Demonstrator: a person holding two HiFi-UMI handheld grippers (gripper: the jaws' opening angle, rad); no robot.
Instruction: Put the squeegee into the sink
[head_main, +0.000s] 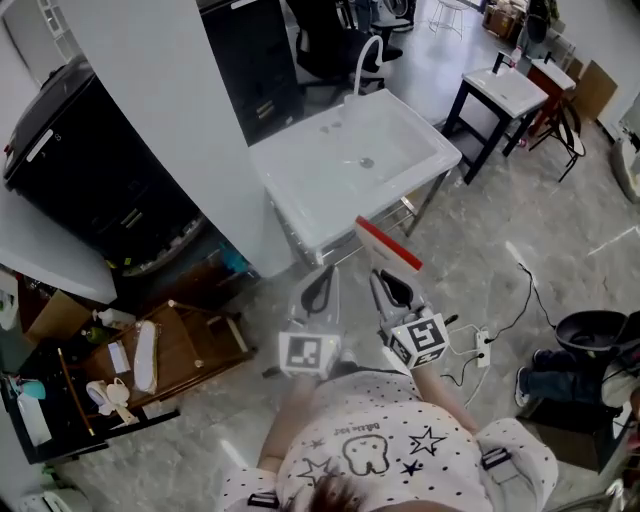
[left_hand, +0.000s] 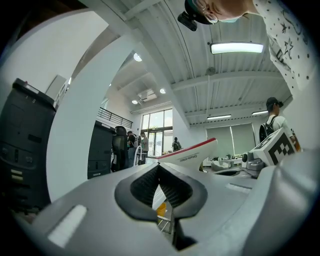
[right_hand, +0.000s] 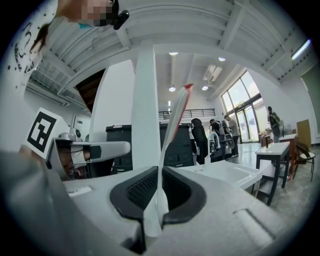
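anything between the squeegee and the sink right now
Nothing visible does. The squeegee, clamped in the right gripper, is close in front of the sink, by its near rim. The faucet stands at the far rim, out of the way.

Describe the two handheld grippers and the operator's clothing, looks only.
The left gripper and the right gripper both have pale grey moulded bodies with black ribbed jaw pads. Each carries a white cube printed with black square markers. The person's top is white with black stars and a tooth outline.
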